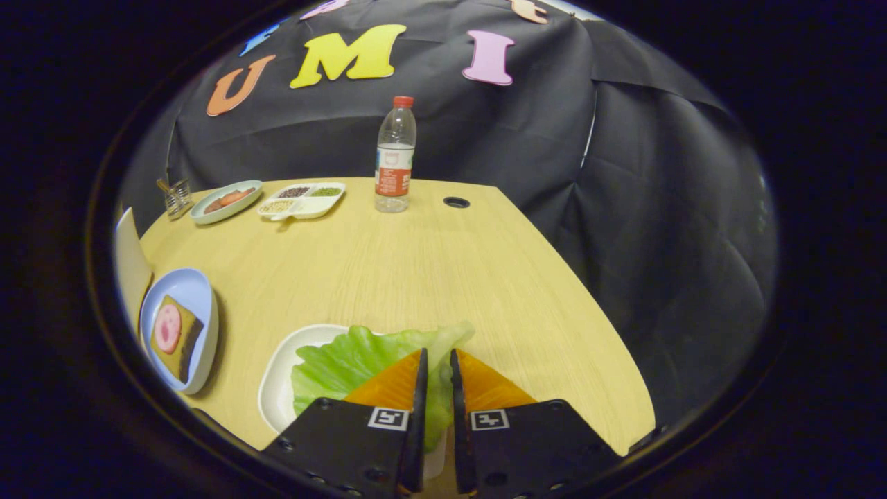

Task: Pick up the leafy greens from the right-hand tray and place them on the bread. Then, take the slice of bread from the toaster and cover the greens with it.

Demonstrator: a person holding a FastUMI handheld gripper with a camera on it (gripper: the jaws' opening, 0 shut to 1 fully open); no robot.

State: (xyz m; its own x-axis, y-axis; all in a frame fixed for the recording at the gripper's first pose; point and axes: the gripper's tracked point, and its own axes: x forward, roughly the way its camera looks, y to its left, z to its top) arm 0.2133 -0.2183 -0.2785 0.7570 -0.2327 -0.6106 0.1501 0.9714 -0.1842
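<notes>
With its two fingers drawn close and only a narrow slit left between them, the gripper [436, 364] sits over the lettuce leaf [350, 364]. Green shows in the slit and the leaf spreads under and ahead of both fingertips, mostly to the left finger's side. Cannot tell whether the fingers actually pinch the leaf or just hover above it.

Lettuce lies on a white tray [277, 388], right at the near edge of the wooden table [429, 270]; leaf tip reaches slightly past the tray's far rim.

Left of the tray, close by: blue plate [197, 294] holding a dark-crusted bread slice [179, 339] with a round pink slice of meat [167, 328] on top. Something white and flat [132, 267] stands just behind that plate.

Far side of the table, well beyond the fingers: clear water bottle [395, 156] with a red cap, upright. Left of it, a white divided dish [302, 199] with dark, green and pale fillings, then a pale green plate [226, 201] with reddish food, then a small glass holder [177, 197]. Right of the bottle, a round cable hole [456, 202] in the tabletop.
</notes>
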